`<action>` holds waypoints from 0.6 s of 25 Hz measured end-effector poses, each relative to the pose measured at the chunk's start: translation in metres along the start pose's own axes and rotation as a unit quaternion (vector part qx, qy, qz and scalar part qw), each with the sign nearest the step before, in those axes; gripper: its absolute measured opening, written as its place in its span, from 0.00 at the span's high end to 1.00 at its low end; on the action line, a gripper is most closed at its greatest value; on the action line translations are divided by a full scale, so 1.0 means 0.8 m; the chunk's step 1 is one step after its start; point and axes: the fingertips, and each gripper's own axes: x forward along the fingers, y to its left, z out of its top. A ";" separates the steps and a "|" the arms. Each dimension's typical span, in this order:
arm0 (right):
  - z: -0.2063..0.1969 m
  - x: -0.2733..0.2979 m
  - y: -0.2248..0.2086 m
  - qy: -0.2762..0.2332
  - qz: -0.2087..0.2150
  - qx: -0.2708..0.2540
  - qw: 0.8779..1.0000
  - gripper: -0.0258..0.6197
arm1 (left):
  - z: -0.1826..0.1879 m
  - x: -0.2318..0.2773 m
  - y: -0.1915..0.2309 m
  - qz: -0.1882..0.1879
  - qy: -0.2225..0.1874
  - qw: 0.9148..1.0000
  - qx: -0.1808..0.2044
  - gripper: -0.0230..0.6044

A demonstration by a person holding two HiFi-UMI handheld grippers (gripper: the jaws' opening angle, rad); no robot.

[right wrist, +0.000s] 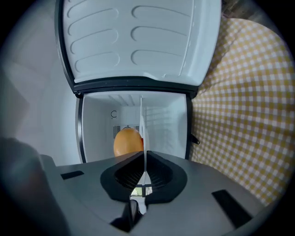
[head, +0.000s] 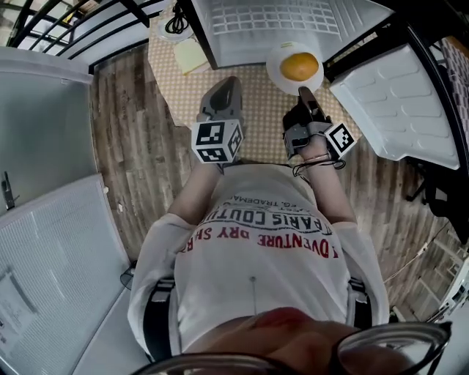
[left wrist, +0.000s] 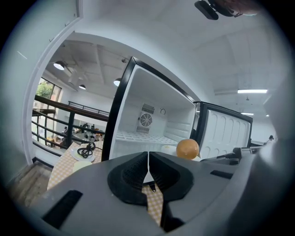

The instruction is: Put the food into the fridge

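An orange [head: 299, 67] lies on a small white plate [head: 278, 74] held in front of the open fridge [head: 271, 22]. My right gripper [head: 303, 93] is shut on the plate's near rim. In the right gripper view the plate [right wrist: 142, 117] shows edge-on between the closed jaws, the orange [right wrist: 127, 142] sits left of it, and the white fridge interior [right wrist: 163, 124] lies straight ahead. My left gripper [head: 229, 82] hovers over the checked cloth left of the plate, shut and empty. From the left gripper view the orange [left wrist: 187, 149] sits right of the jaws.
The fridge door [head: 396, 95] swings open to the right. The fridge stands on a table with a yellow checked cloth [head: 256, 102]. A coiled black cable [head: 176, 22] and a yellow pad [head: 189, 55] lie at the table's far left. Black railing [head: 66, 22] runs beyond.
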 end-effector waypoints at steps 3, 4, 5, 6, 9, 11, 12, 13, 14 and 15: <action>0.004 0.021 0.015 0.019 0.009 0.002 1.000 0.91 | 0.008 0.006 0.000 0.016 -0.005 1.000 -0.001 0.92; 0.006 0.028 0.019 0.024 0.011 0.001 1.000 0.91 | 0.010 0.008 0.000 0.019 -0.006 1.000 -0.001 0.92; 0.007 0.035 0.022 0.030 0.011 0.000 0.999 0.91 | 0.013 0.009 0.000 0.022 -0.008 1.000 -0.002 0.92; 0.009 0.042 0.025 0.036 0.010 -0.002 0.999 0.91 | 0.015 0.011 0.000 0.026 -0.010 1.000 -0.004 0.92; 0.013 0.064 0.033 0.049 0.003 -0.010 0.999 0.91 | 0.019 0.016 0.001 0.040 -0.013 0.999 -0.007 0.92; 0.017 0.079 0.042 0.055 0.003 -0.020 0.998 0.91 | 0.022 0.020 0.002 0.045 -0.013 0.999 -0.005 0.92; 0.019 0.087 0.047 0.057 0.005 -0.025 0.998 0.91 | 0.023 0.022 0.003 0.048 -0.013 0.999 -0.005 0.92; 0.021 0.095 0.051 0.060 0.008 -0.028 0.998 0.91 | 0.023 0.025 0.004 0.051 -0.014 0.999 -0.005 0.92; 0.023 0.103 0.055 0.062 0.011 -0.028 0.998 0.91 | 0.023 0.027 0.005 0.053 -0.013 0.998 -0.005 0.92; 0.025 0.111 0.056 0.063 0.012 -0.025 0.998 0.91 | 0.022 0.029 0.006 0.056 -0.012 0.998 -0.006 0.92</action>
